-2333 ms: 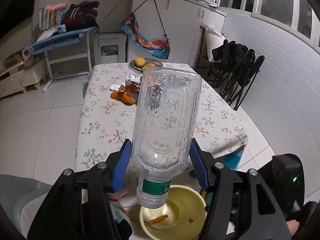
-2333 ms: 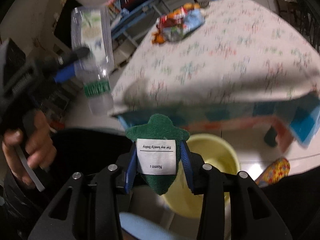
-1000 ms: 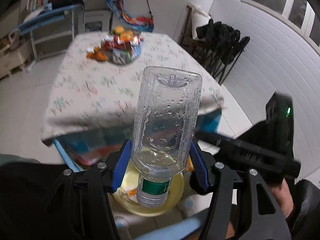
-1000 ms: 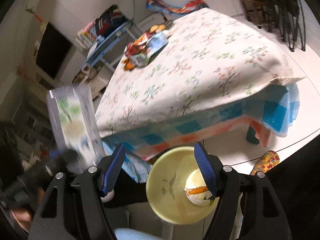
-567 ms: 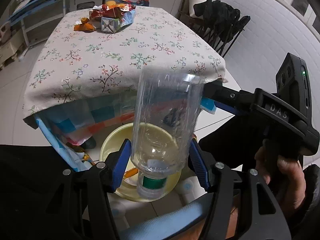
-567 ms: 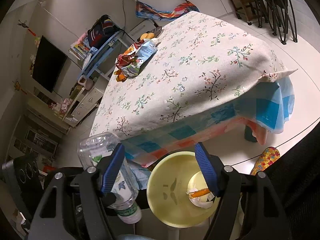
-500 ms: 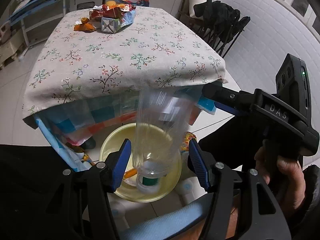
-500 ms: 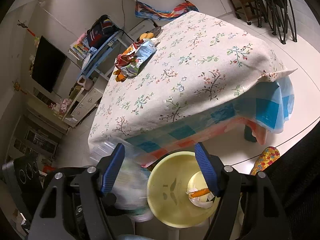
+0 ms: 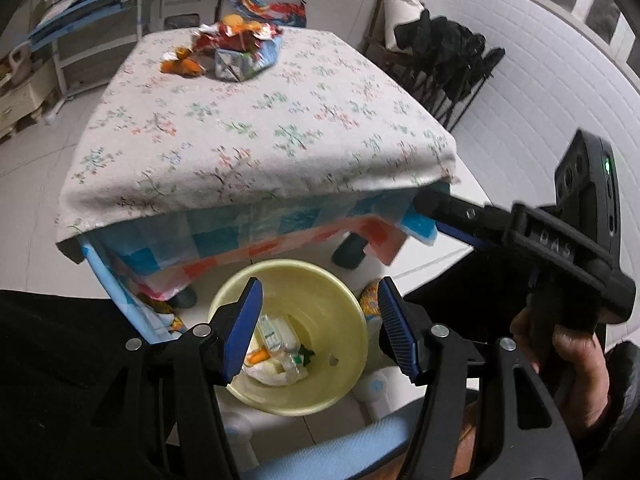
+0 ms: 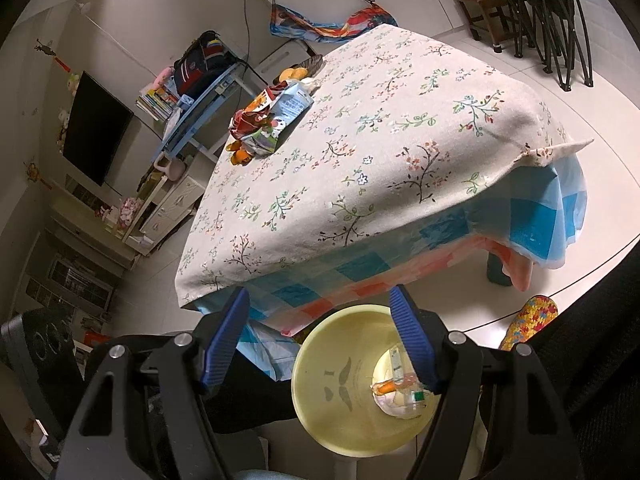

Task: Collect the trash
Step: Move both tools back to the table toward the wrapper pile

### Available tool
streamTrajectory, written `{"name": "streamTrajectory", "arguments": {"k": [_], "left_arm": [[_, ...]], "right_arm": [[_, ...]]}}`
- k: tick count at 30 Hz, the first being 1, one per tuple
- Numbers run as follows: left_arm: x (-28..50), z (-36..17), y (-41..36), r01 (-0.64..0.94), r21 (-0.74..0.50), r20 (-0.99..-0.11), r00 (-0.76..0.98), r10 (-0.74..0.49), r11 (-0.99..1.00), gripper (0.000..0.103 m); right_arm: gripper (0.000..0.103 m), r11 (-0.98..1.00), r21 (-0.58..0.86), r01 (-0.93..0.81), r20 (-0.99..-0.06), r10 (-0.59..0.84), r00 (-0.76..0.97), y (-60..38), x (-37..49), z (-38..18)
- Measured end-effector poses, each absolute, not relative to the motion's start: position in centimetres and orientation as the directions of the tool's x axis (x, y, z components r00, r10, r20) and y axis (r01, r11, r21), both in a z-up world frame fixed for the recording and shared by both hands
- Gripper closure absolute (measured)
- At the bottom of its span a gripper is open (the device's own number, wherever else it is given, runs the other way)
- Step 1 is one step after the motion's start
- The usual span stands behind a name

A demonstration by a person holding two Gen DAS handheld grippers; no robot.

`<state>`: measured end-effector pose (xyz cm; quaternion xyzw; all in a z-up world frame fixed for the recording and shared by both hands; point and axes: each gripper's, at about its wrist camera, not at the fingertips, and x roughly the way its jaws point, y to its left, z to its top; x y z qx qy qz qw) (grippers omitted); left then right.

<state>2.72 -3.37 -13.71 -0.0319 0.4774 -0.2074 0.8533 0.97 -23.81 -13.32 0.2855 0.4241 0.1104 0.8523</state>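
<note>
Left gripper (image 9: 318, 326) wide apart and holding nothing above the yellow bin (image 9: 340, 360), plastic bottle (image 9: 276, 334) lying inside it, right gripper (image 10: 322, 336) also wide apart, more trash (image 9: 236, 52) far back on the table (image 9: 256, 136)

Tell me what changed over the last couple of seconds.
The left tongs let go of the plastic bottle, which dropped into the yellow bin; the right tongs released the green felt piece earlier. Both now hang open above the bin. The wrapper pile on the table stayed put.
</note>
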Motion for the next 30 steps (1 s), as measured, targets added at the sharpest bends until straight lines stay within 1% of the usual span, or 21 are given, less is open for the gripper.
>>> {"name": "streamTrajectory", "arguments": {"k": [4,11,15,23,30], "left_arm": [[3.2,-12.6,-2.1,0.278,-0.238,-0.769,0.532,-0.355,0.931,0.035],[5.7,-10.1,0.7,0.186,-0.208,-0.697,0.660,-0.279,0.960,0.026],[8.2,-9.5,2.5,0.124,-0.212,-0.682,0.692,-0.237,0.969,0.025],[13.0,-9.3,3.9,0.071,-0.177,-0.685,0.707,-0.175,0.982,0.025],[17.6,-9.7,4.5,0.040,-0.199,-0.699,0.694,-0.170,0.979,0.025]], "right_arm": [[0.033,0.830,0.557,0.033,-0.661,0.419,0.623,-23.5,0.9,-12.8],[0.033,0.882,0.468,-0.055,-0.658,0.389,0.644,-21.6,1.7,-11.1],[0.033,0.893,0.441,-0.088,-0.656,0.388,0.647,-20.6,2.8,-10.6],[0.033,0.902,0.414,-0.125,-0.658,0.391,0.643,-19.8,6.1,-10.1],[0.033,0.909,0.383,-0.161,-0.668,0.393,0.631,-19.3,10.0,-9.4]]}}
